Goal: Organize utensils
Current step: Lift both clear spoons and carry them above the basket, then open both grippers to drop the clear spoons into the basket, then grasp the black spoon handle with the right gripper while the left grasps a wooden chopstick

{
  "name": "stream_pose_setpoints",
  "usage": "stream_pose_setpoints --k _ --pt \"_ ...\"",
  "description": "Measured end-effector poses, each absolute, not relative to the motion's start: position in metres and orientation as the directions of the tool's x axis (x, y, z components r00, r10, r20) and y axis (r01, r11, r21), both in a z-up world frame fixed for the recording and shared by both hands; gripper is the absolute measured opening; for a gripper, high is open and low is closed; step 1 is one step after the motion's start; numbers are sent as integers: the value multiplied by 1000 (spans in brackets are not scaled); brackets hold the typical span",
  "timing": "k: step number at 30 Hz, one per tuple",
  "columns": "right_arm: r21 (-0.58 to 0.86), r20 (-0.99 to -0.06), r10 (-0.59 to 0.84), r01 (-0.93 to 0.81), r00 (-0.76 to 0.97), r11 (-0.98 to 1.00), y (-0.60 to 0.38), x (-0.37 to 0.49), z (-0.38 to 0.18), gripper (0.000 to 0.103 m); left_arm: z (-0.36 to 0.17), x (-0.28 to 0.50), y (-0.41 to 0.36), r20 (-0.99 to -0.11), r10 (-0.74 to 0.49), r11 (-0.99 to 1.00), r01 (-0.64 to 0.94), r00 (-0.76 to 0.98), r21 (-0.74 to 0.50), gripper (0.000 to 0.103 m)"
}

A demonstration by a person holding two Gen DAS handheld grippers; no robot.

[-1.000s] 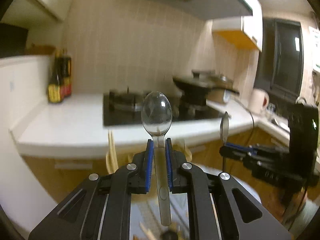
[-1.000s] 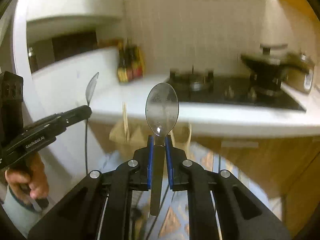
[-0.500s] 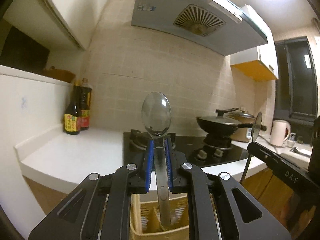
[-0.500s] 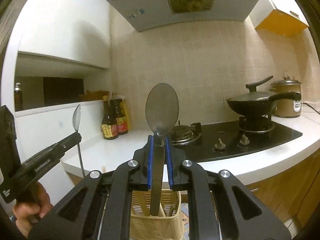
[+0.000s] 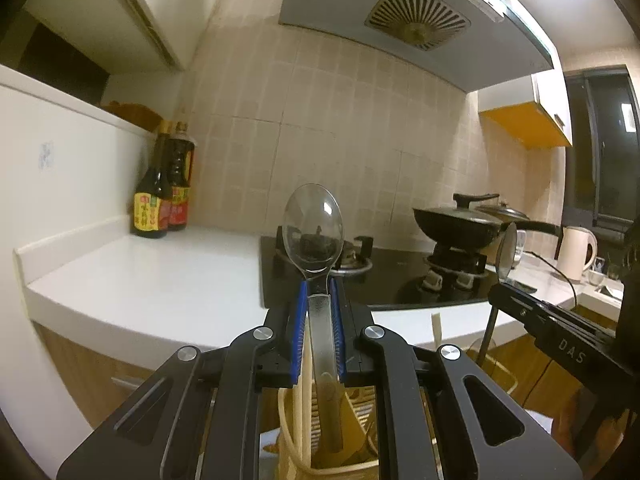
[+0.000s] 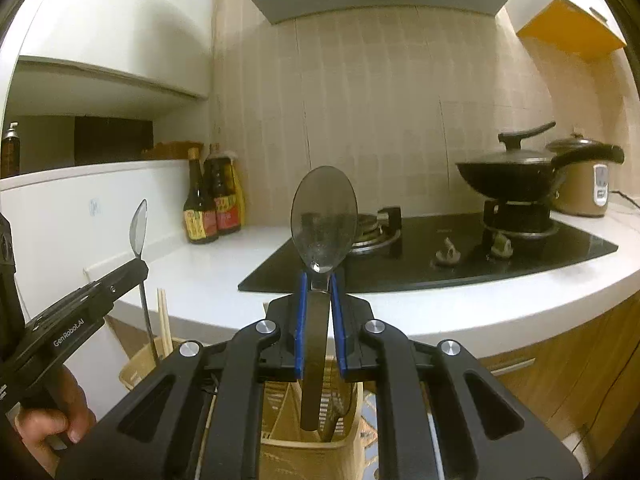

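Note:
My left gripper [image 5: 319, 295] is shut on the neck of a steel spoon [image 5: 312, 228], bowl up. Its handle hangs down into a beige utensil holder [image 5: 285, 428], beside wooden chopsticks [image 5: 306, 396]. My right gripper [image 6: 319, 285] is shut on a second steel spoon [image 6: 324, 220], also bowl up, handle reaching into the holder [image 6: 280, 456]. Each view shows the other gripper from the side: the right gripper [image 5: 498, 294] with its spoon [image 5: 506, 250], and the left gripper [image 6: 134, 270] with its spoon [image 6: 138, 228]. A hand [image 6: 52, 420] holds the left gripper.
A white counter [image 5: 160, 280] runs behind the holder, with dark sauce bottles [image 5: 160, 208] at its back left. A black hob [image 5: 400, 276] carries a lidded wok [image 5: 456, 224]. A kettle [image 5: 576, 252] and a rice cooker [image 6: 584, 188] stand far right. Wooden cabinet fronts lie below.
Both grippers have sunk and moved across the room with their spoons still held. The utensil holder has come up close beneath both spoon handles.

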State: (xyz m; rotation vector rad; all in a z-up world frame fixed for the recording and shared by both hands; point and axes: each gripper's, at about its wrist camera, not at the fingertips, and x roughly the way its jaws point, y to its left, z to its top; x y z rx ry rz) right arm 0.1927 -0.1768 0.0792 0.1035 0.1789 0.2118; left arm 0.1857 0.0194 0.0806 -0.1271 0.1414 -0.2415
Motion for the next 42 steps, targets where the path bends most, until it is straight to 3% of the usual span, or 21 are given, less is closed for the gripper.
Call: stream_pose_setpoints --k 5,10,12,14,15,21,28,42 --pt "113 -233 248 -227 940 967 -176 188 73 12 75 179 24 -162 -283 955 263 945 -135 12" --pt "92 -295 268 -252 917 963 -178 166 66 20 74 165 33 -206 -305 949 278 930 -147 31" --pt "95 -322 289 -274 901 957 -182 153 65 29 75 150 37 -229 -315 948 296 921 -113 47" --pt "91 -351 302 -289 886 953 -185 140 63 56 75 135 44 -270 -333 943 315 903 -109 50" --pt "92 -361 305 -292 881 952 -187 132 62 57 75 129 47 -293 -351 936 328 889 -125 50" --pt "70 -484 303 -309 821 949 -188 92 59 57 71 100 55 -444 -403 915 367 800 -168 50" --pt "82 -718 314 -372 621 925 -165 73 33 53 54 77 37 -615 -430 895 401 661 -195 49" --pt "172 -847 333 -381 414 909 -149 59 -31 28 -17 75 12 -801 -374 901 389 467 -194 38"
